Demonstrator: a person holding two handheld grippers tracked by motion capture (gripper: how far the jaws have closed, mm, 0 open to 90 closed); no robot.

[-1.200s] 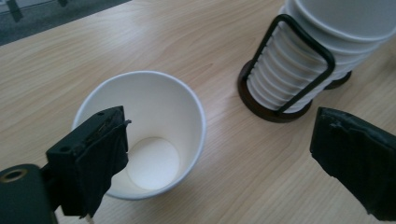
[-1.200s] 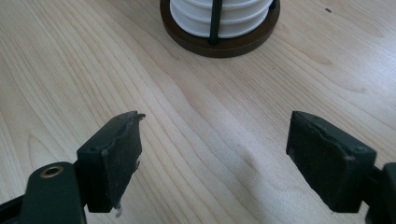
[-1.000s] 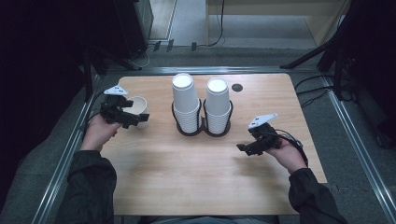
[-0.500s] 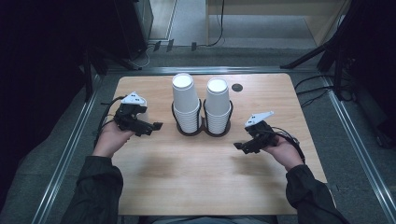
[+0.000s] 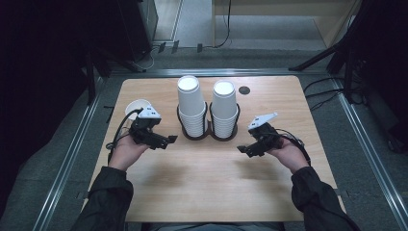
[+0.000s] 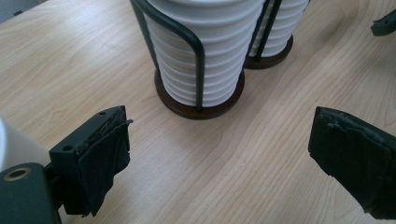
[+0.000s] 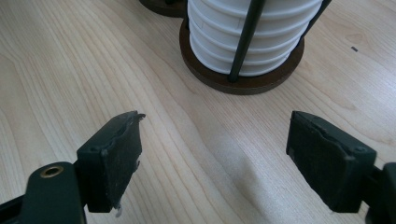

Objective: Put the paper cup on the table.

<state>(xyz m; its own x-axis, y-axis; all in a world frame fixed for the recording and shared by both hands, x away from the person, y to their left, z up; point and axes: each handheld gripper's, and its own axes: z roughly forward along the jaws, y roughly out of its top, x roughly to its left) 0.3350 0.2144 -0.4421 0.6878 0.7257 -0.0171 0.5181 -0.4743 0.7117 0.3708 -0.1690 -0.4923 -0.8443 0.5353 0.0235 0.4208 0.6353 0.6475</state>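
Both tools — left, right — gape wide, empty, flanking the cup stacks.

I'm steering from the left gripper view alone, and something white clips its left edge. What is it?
Observer: A single paper cup, open end up, just behind the left hand-held gripper.
Operator: Where is the other one?
Observer: The right hand-held gripper is to the right of the right cup stack, jaws open and empty.
Operator: Anything beyond the stacks?
Observer: A small dark round spot near the table's far edge.
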